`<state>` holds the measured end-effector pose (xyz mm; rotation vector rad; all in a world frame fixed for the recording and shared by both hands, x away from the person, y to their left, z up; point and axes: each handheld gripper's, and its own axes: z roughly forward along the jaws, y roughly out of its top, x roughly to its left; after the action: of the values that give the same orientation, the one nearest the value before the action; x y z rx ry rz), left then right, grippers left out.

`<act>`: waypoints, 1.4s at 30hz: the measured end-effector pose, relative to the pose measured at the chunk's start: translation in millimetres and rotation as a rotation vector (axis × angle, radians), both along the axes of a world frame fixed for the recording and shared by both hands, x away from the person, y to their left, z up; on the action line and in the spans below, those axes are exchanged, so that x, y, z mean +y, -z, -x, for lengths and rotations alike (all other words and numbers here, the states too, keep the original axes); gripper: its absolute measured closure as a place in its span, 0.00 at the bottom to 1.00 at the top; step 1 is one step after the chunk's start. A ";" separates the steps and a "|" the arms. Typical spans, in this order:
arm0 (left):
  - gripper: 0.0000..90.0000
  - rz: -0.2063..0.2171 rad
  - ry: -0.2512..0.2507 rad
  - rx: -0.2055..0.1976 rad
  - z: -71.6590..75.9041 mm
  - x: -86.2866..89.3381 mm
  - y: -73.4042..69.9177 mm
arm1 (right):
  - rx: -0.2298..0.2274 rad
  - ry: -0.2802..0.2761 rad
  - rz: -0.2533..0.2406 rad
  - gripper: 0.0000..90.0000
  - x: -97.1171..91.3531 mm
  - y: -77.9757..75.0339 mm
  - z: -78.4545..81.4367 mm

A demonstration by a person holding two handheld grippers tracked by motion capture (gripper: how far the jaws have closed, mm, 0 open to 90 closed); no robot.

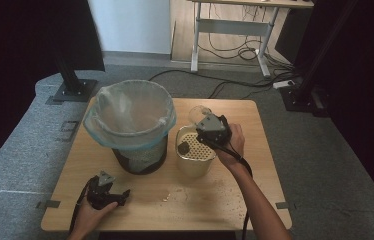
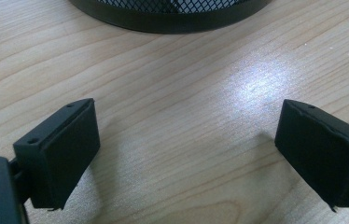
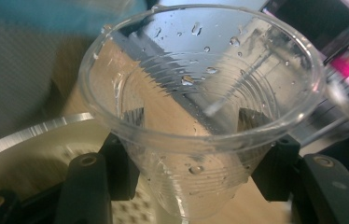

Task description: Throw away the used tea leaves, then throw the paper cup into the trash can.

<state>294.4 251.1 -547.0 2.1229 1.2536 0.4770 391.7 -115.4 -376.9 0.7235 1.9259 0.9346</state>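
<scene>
Two black jaws of the right gripper (image 3: 189,179) are pinched on a clear plastic cup (image 3: 200,107) with water drops inside. The cup is held above the cream strainer pot (image 1: 193,152), just right of the bin (image 1: 132,125). The left gripper (image 1: 120,196) is kept in front of the bin, its jaws spread wide on nothing. A pale wooden table (image 1: 215,195) is seen under the bin, with grey carpet, cables and a desk behind. No writing can be read.
</scene>
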 end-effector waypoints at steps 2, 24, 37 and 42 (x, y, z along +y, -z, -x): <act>0.07 0.000 0.000 0.000 0.0 0.0 0.0 | 0.055 0.002 -0.149 0.48 -7.2 -3.5 -2.6; 0.07 -0.001 0.001 0.000 0.7 0.1 -0.2 | 0.123 -0.030 -0.456 0.48 2.0 -55.8 -2.3; 0.07 0.001 0.001 0.001 0.6 0.0 -0.2 | 0.067 -0.159 -0.416 0.46 89.5 -125.0 -6.8; 0.07 0.000 0.004 0.001 1.0 0.1 -0.2 | 0.145 -0.211 -0.384 0.30 130.2 -122.5 -26.6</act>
<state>293.4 251.2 -546.9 2.1249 1.2496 0.4743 418.3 14.7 -254.4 0.8361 1.9991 1.4432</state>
